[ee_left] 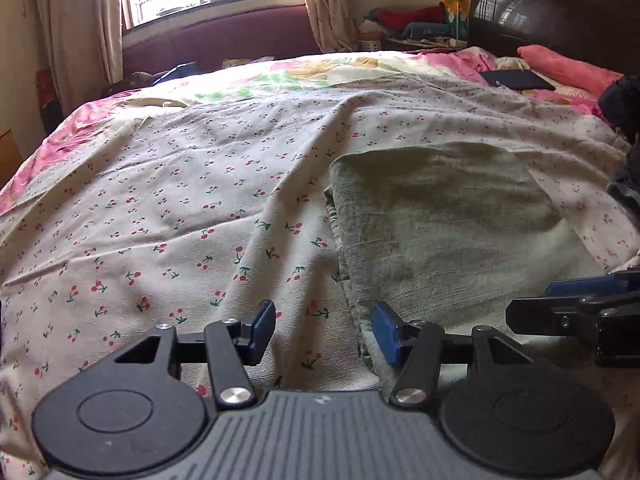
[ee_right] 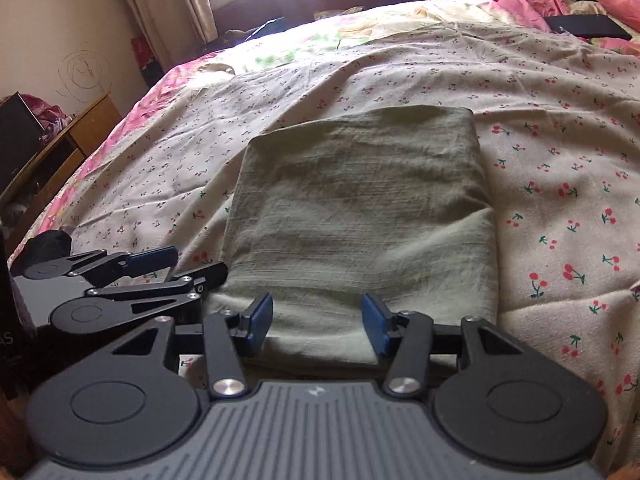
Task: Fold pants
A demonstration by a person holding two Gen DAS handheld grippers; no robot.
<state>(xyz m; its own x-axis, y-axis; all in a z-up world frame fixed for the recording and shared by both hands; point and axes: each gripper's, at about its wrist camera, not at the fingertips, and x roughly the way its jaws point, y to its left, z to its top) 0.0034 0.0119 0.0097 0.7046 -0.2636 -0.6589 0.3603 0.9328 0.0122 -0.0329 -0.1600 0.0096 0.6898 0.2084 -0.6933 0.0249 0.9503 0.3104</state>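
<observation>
The olive-green pants lie folded into a flat rectangle on the cherry-print sheet. My right gripper stands open over the near edge of the pants, and the cloth lies flat between its blue pads without being pinched. My left gripper is open too, at the pants' left near corner; its right pad is over the cloth edge and its left pad over the sheet. Each gripper shows in the other's view: the right gripper at the right edge, the left gripper at the lower left.
A pink floral quilt lines the bed's left side. A pink pillow and a flat black object lie near the dark headboard. Dark clothing sits at the right edge. A wooden cabinet stands beside the bed.
</observation>
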